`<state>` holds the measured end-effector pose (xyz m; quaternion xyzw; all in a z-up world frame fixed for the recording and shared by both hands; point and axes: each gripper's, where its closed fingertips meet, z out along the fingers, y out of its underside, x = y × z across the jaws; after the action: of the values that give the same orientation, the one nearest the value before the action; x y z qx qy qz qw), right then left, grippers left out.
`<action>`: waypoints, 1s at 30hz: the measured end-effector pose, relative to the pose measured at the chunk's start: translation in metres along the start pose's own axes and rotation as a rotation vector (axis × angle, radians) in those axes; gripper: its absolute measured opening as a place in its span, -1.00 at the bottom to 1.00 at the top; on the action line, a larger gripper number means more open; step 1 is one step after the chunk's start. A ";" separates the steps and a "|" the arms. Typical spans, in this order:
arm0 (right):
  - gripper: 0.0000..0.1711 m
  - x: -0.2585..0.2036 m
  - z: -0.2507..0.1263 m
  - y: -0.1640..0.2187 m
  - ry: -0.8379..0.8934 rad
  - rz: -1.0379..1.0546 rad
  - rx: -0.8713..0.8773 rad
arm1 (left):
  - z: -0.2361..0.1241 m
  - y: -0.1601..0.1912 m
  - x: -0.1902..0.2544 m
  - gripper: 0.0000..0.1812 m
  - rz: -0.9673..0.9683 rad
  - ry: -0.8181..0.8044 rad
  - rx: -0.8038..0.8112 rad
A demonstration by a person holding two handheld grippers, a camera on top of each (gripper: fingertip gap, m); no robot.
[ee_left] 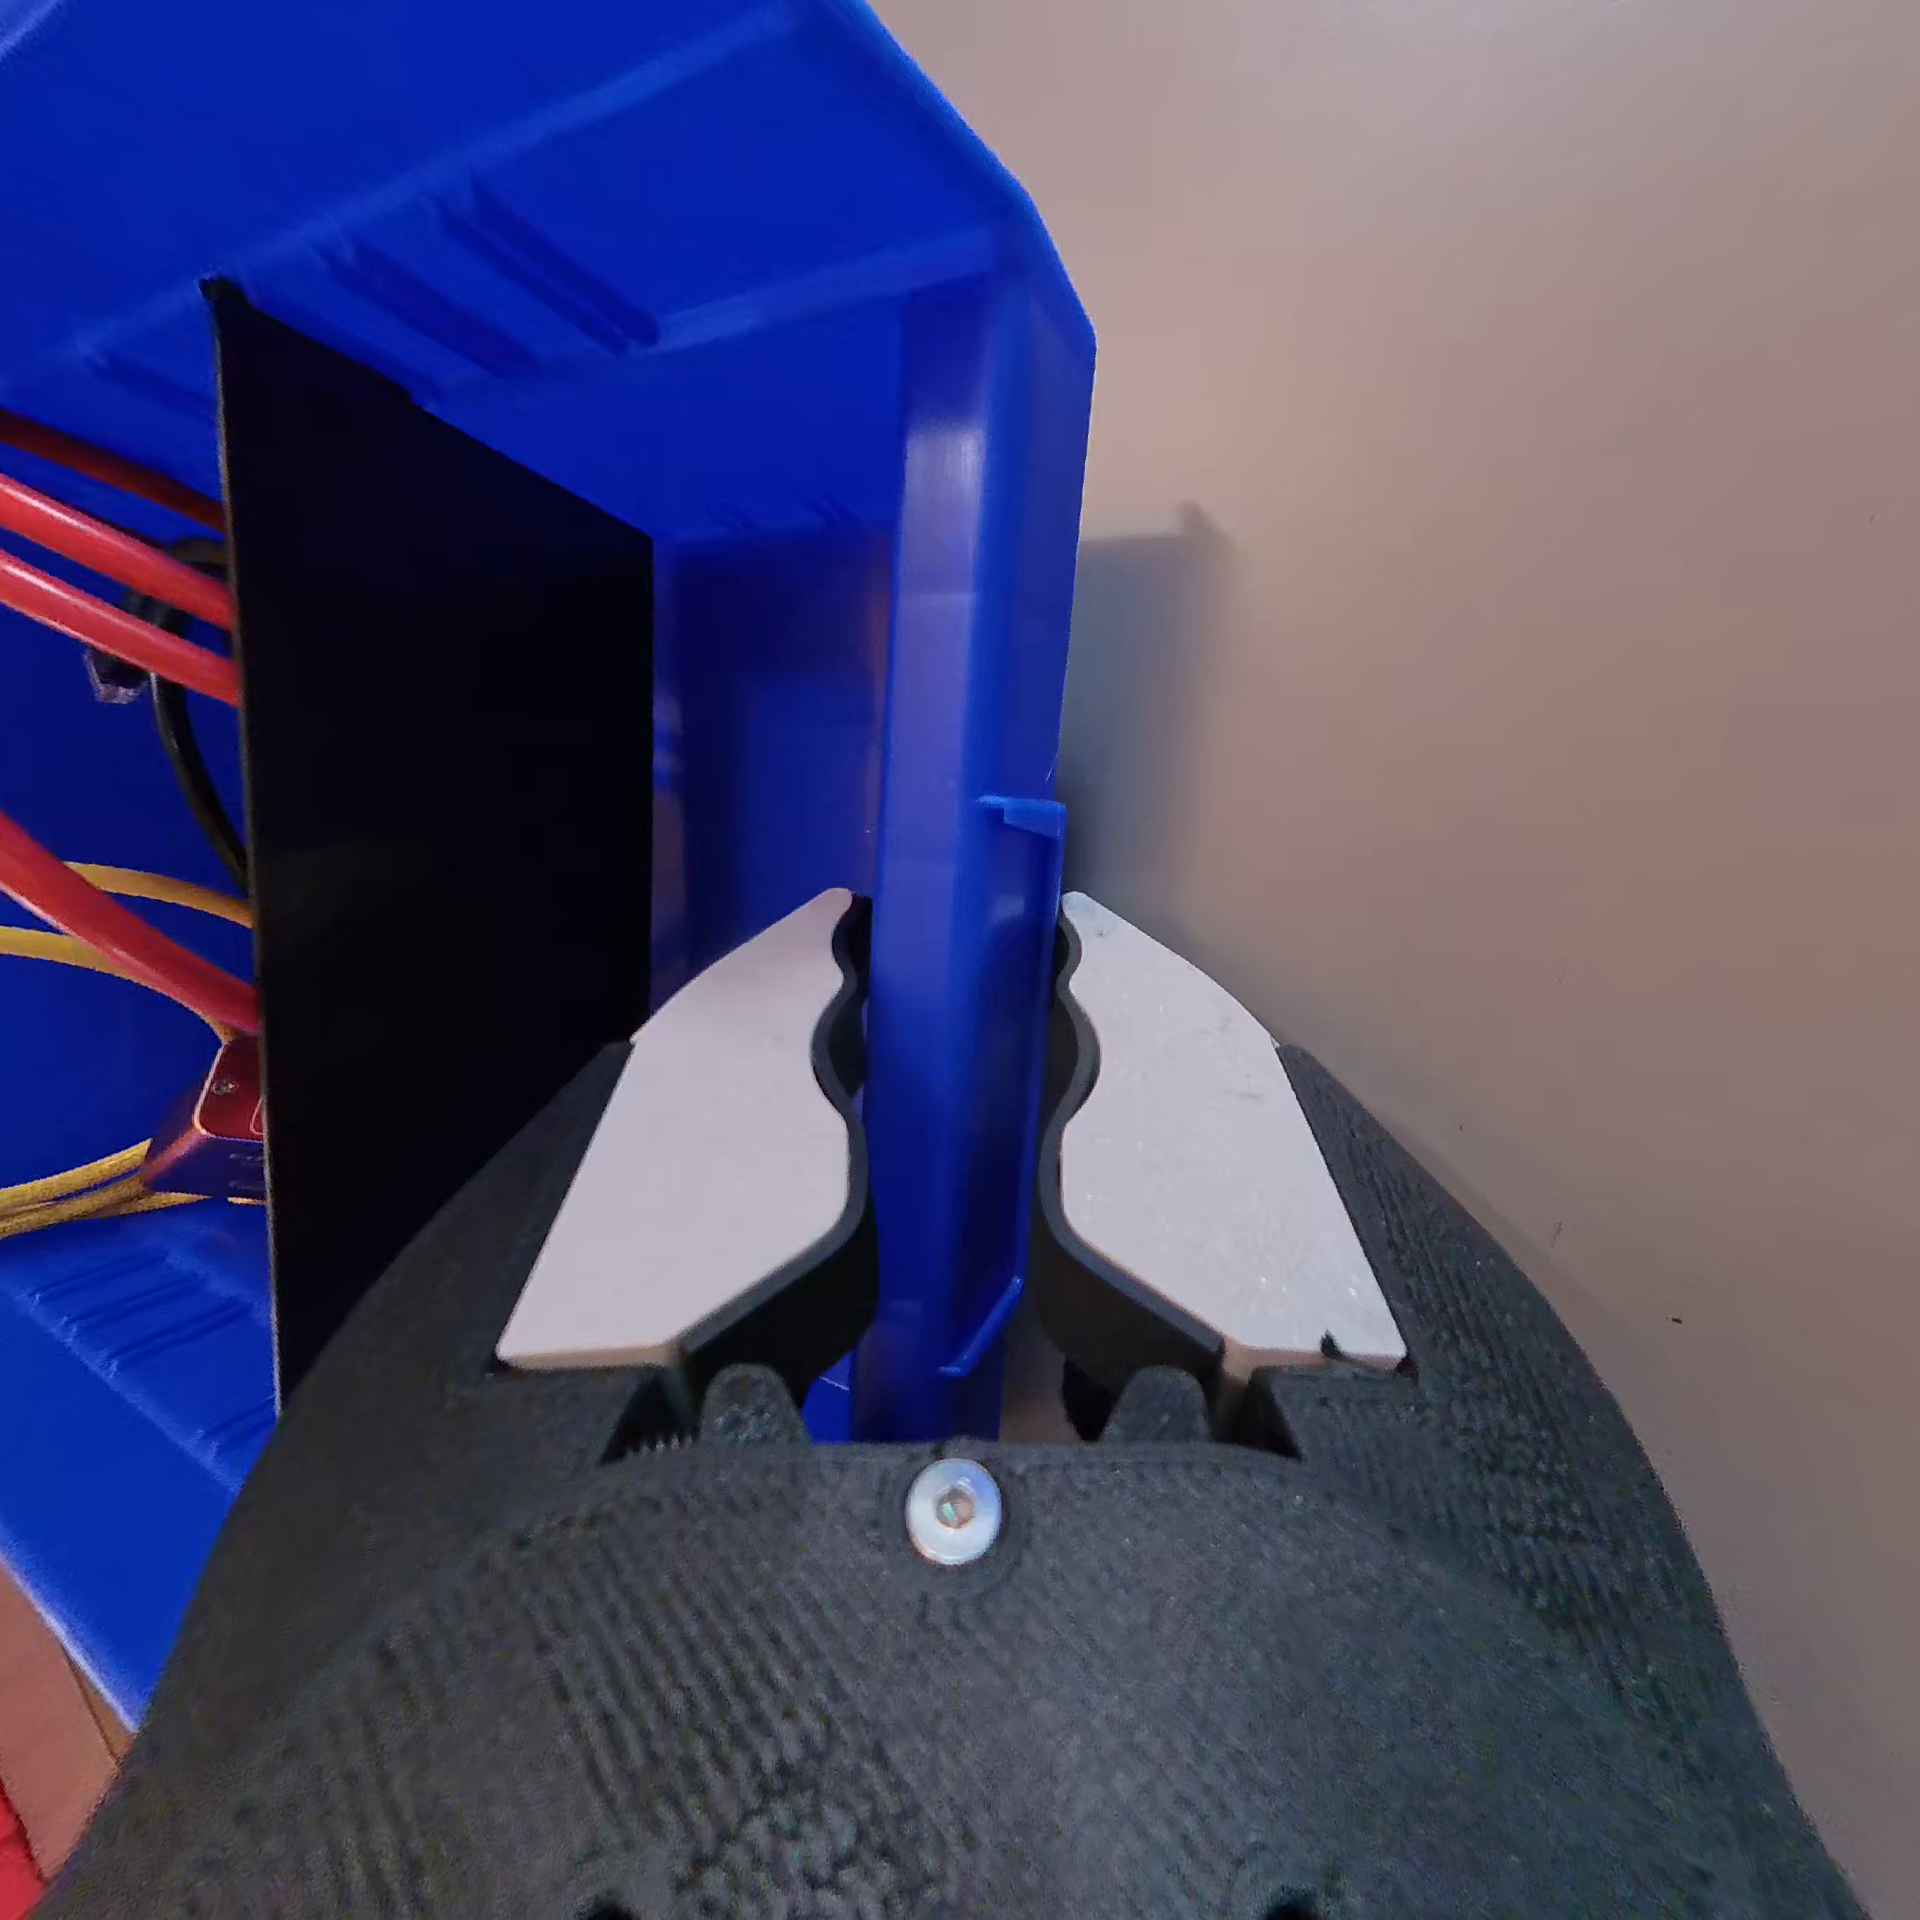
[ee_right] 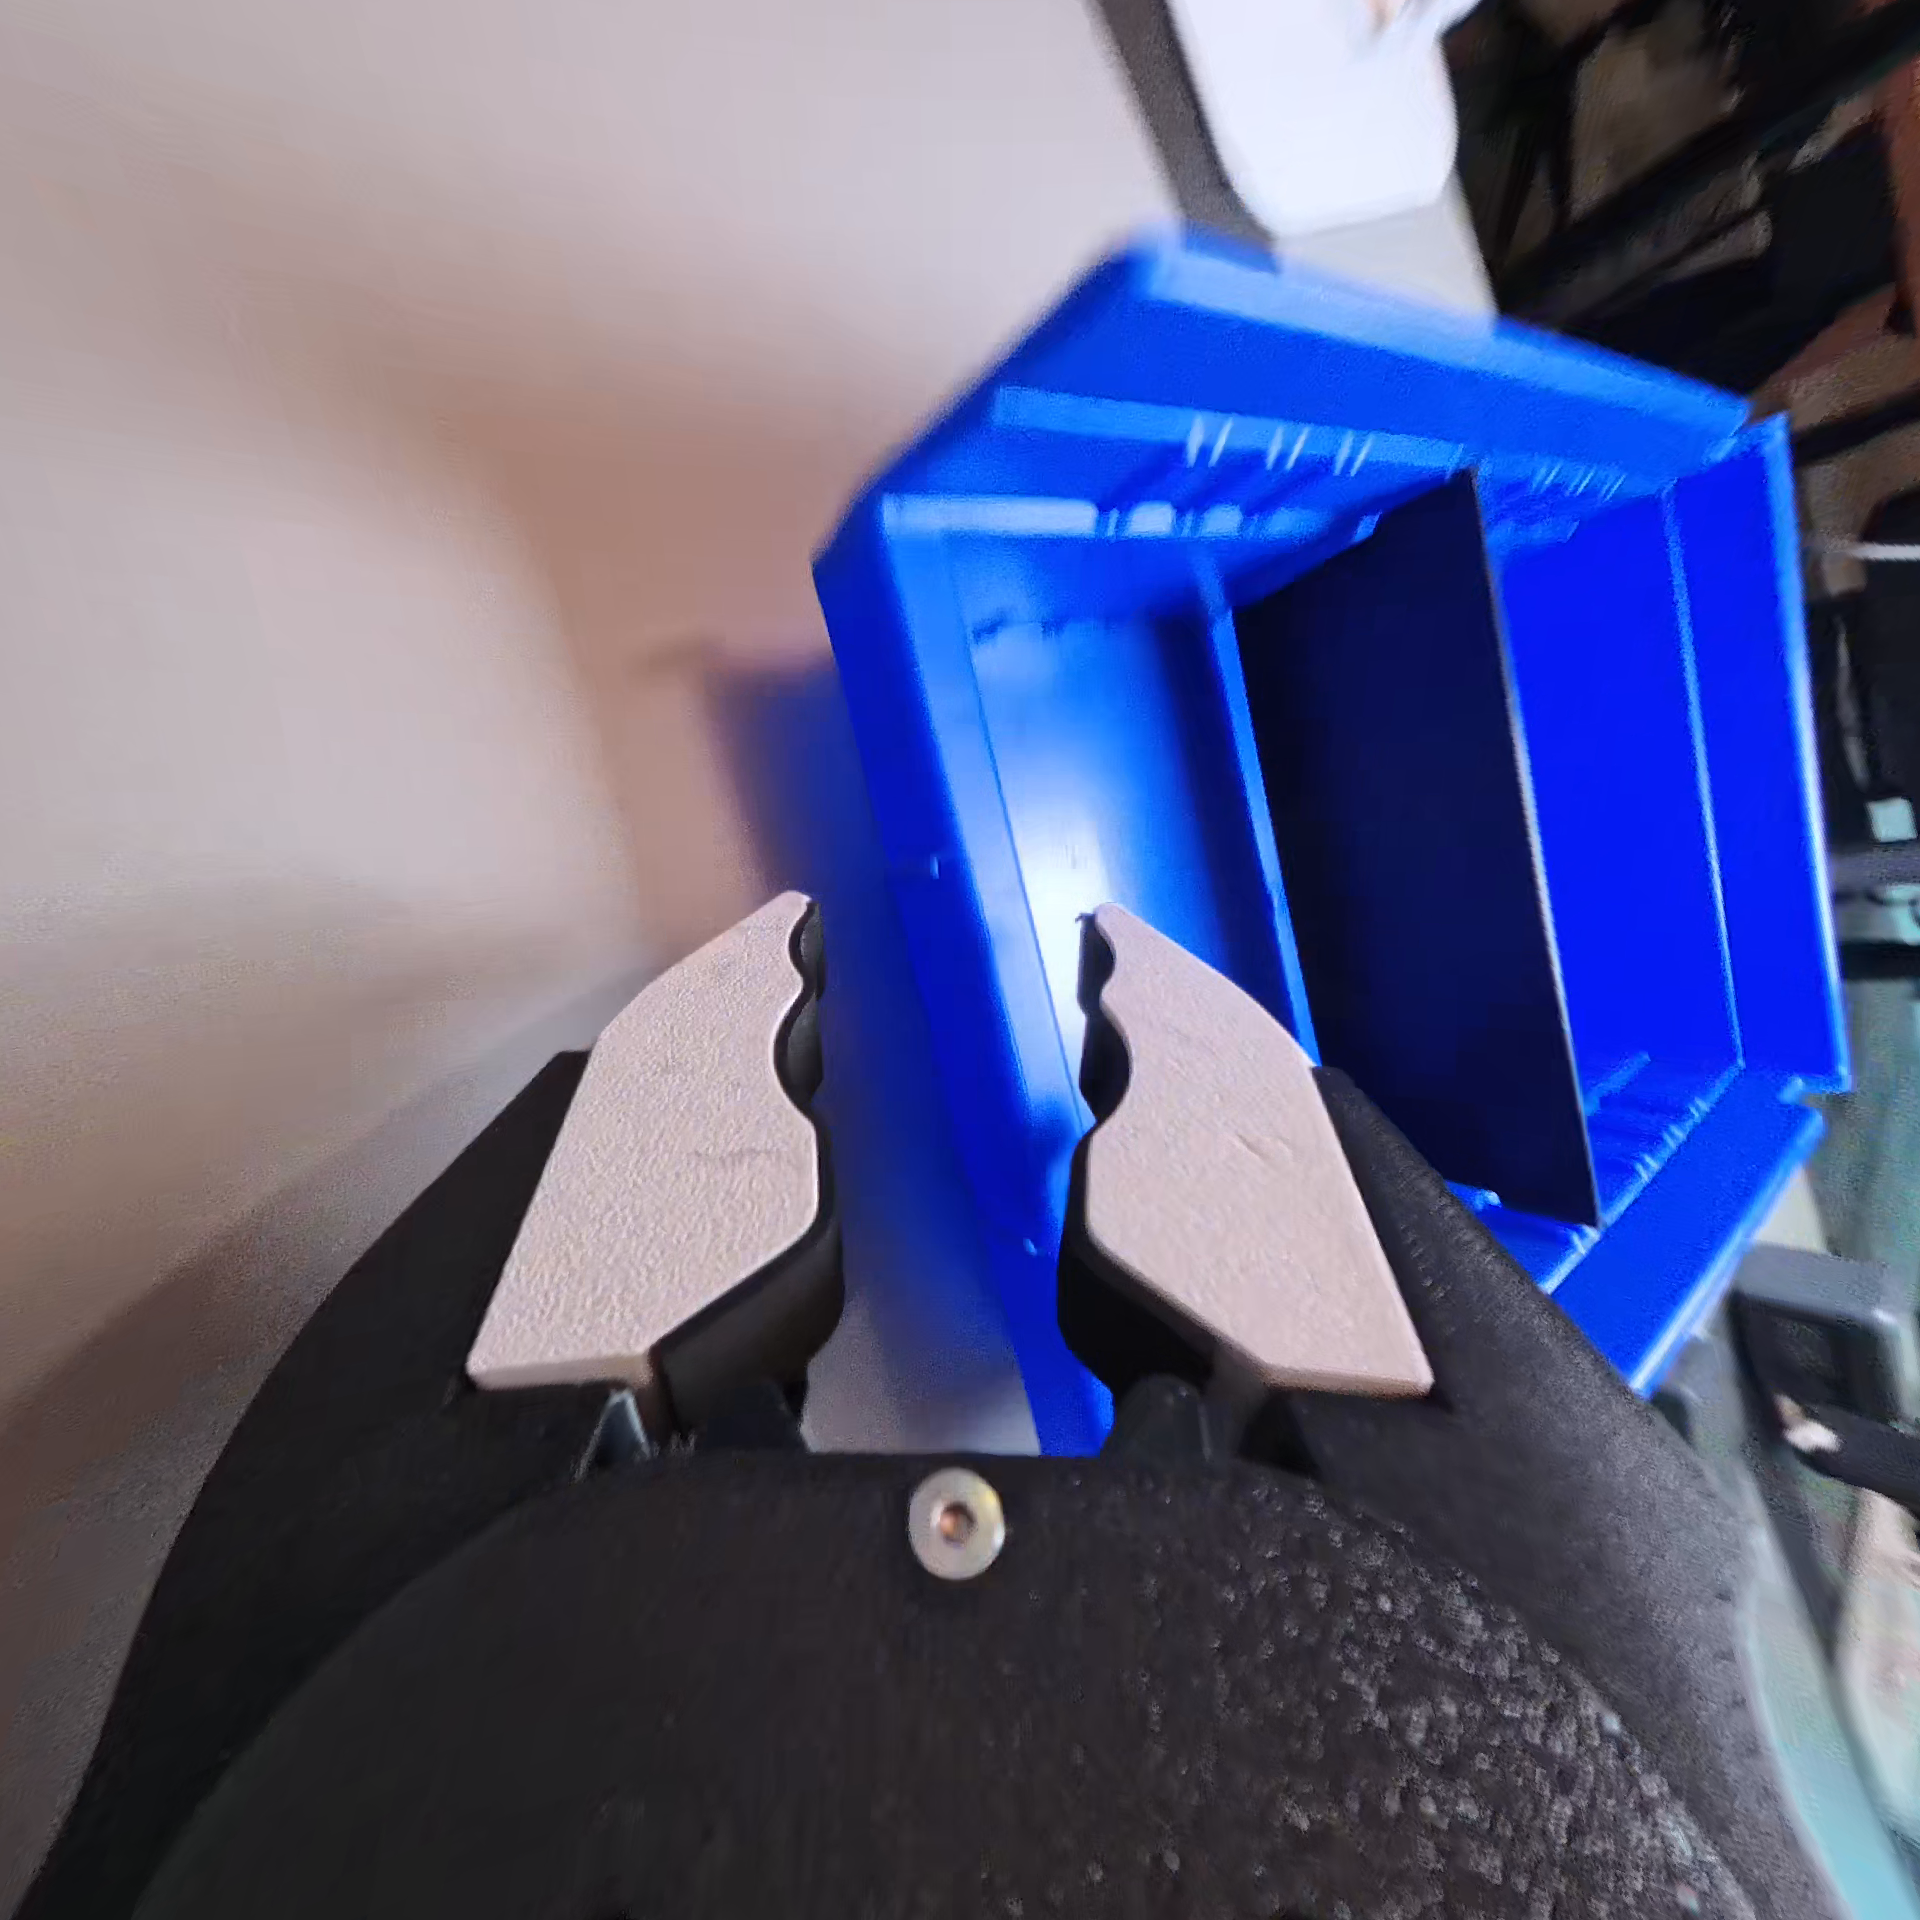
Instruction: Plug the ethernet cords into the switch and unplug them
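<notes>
Left gripper clamping blue bin wall, red cords inside

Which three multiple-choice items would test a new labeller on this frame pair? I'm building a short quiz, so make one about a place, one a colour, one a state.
1. Where do the red cords lie?
A. Inside the blue bin, left of the black divider
B. On the wall outside the bin
C. Between the right gripper's fingers

2. What colour is the thin cord below the red ones?
A. Green
B. Yellow
C. White

3. What is the left gripper doing?
A. Hanging open in free air
B. Pinching a red cord
C. Clamping the bin's wall

Answers: 1 A, the left wrist view shows them in the compartment beyond the divider. 2 B, it loops yellow near a small red box. 3 C, both fingers press the blue wall between them.
</notes>
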<state>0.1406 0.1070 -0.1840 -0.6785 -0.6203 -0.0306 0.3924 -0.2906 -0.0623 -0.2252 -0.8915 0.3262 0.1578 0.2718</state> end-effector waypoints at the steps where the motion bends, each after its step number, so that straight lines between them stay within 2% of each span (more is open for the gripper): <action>1: -0.45 -0.002 -0.008 -0.015 -0.009 0.043 0.077 | 0.000 0.000 -0.001 -0.64 0.003 -0.002 0.001; 6: -0.46 -0.007 -0.053 -0.090 -0.161 0.434 0.525 | 0.000 0.002 -0.007 -0.60 0.004 -0.017 0.007; 8: -0.46 -0.003 -0.064 -0.102 -0.174 0.560 0.645 | -0.008 0.001 -0.006 -0.52 -0.025 -0.011 0.008; 10: -0.46 0.000 -0.067 -0.104 -0.119 0.594 0.710 | -0.027 -0.007 -0.007 -0.52 -0.044 0.001 0.064; 13: -0.47 -0.005 -0.063 -0.106 -0.074 0.585 0.756 | -0.058 -0.016 -0.033 -0.53 -0.116 -0.029 0.160; 17: -0.49 -0.019 -0.056 -0.115 -0.108 0.551 0.784 | -0.079 0.000 -0.115 -0.56 -0.272 -0.150 0.117; 20: -0.50 -0.031 -0.050 -0.120 -0.136 0.526 0.789 | -0.067 0.023 -0.162 -0.57 -0.506 -0.083 -0.050; 24: -0.53 -0.046 -0.041 -0.121 -0.153 0.494 0.768 | -0.034 0.034 -0.187 -0.49 -0.826 0.029 -0.201; 27: -0.54 -0.053 -0.036 -0.120 -0.168 0.506 0.748 | -0.007 0.042 -0.185 -0.39 -0.951 0.070 -0.348; 30: -0.55 -0.059 -0.033 -0.118 -0.190 0.551 0.741 | 0.010 0.050 -0.179 -0.39 -0.970 0.047 -0.492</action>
<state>0.0397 0.0310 -0.1339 -0.6318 -0.4196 0.3604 0.5430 -0.4571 0.0009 -0.1704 -0.9803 -0.1632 0.0658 0.0893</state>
